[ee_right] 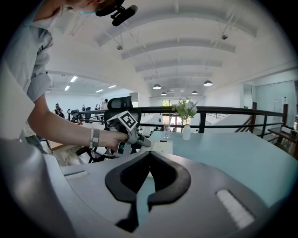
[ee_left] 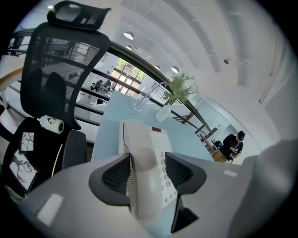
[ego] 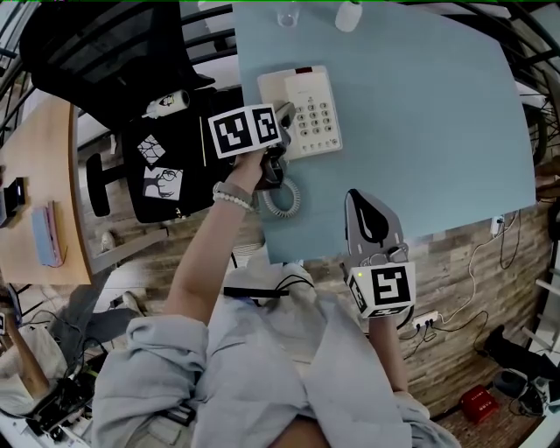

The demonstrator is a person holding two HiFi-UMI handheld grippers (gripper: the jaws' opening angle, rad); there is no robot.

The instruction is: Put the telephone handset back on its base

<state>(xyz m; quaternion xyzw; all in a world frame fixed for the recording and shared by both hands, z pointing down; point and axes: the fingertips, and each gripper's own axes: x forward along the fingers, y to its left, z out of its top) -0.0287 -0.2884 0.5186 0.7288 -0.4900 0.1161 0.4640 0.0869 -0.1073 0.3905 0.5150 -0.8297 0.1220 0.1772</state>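
A cream telephone base (ego: 317, 114) with a keypad stands on the light blue table (ego: 420, 131). Its handset (ee_left: 142, 153) lies along the base's left side, lengthwise between the jaws of my left gripper (ego: 283, 114). In the left gripper view the left pad touches the handset, while keypad buttons show in a thin gap at the right pad. The coiled cord (ego: 282, 201) hangs at the table's near edge. My right gripper (ego: 354, 199) hovers over the near edge, to the right of the phone. It is shut (ee_right: 149, 155) on nothing.
A glass (ego: 287, 16) and a white vase (ego: 348, 16) with a plant stand at the table's far side. A black office chair (ego: 114, 52) is just left of the table, with a wooden desk (ego: 44, 175) beyond. Power cables lie on the floor at right.
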